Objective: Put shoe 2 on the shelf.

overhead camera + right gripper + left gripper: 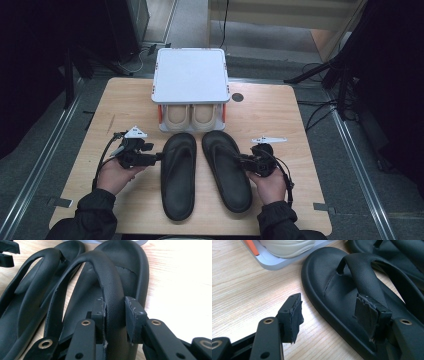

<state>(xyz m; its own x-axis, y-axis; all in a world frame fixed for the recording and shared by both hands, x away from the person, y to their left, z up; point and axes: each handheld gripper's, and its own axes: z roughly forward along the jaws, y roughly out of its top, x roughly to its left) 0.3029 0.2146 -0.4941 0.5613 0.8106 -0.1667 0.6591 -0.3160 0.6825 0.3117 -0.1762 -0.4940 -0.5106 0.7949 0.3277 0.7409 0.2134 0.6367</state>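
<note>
Two black flip-flops lie side by side on the wooden table, toes toward the far edge. My left gripper is open at the outer edge of the left flip-flop. In the left gripper view my left gripper has one pad over bare wood and the other pad beside the strap of the left flip-flop. My right gripper meets the right flip-flop from the right. In the right gripper view my right gripper is shut on its strap.
A white two-tier shoe rack stands at the table's far middle, with a pair of beige shoes on its lower shelf, just beyond the flip-flops' toes. A dark round hole sits right of the rack. Bare wood lies on both sides.
</note>
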